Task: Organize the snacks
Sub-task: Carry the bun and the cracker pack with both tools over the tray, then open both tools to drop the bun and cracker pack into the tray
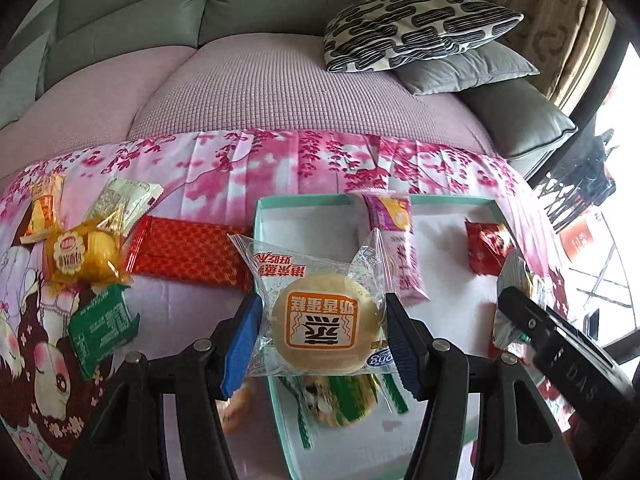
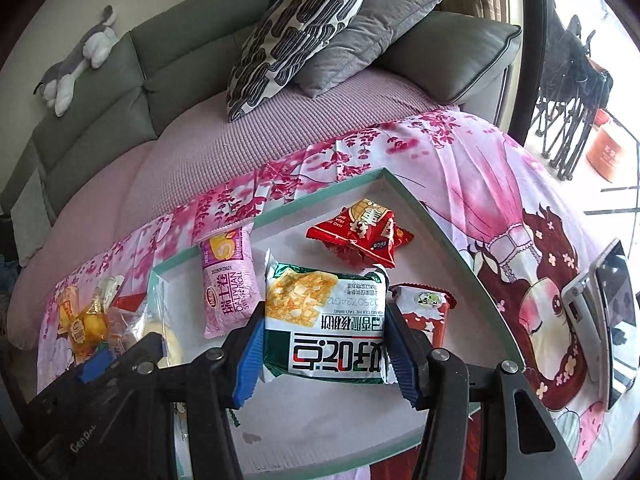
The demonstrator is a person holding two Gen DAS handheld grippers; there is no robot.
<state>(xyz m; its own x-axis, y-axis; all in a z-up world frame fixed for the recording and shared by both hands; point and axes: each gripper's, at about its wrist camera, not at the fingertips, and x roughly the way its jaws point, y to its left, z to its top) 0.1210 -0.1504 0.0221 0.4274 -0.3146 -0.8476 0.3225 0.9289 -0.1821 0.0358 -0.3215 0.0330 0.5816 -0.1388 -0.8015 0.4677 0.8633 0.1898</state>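
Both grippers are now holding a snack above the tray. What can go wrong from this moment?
1. The left gripper pinches the round pale cake in its clear wrapper; a hard squeeze may crush it.
2. The right gripper holds the white-and-green cracker packet close to the left one, so they could collide.
3. The mint-rimmed white tray already holds the pink Swiss roll pack; a drop may land on it.

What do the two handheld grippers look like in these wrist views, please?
Both look alike. The left gripper and right gripper have black linkage arms joined by silver pivot bolts. Their fingers carry blue ribbed pads. Pale lettering marks each black body.
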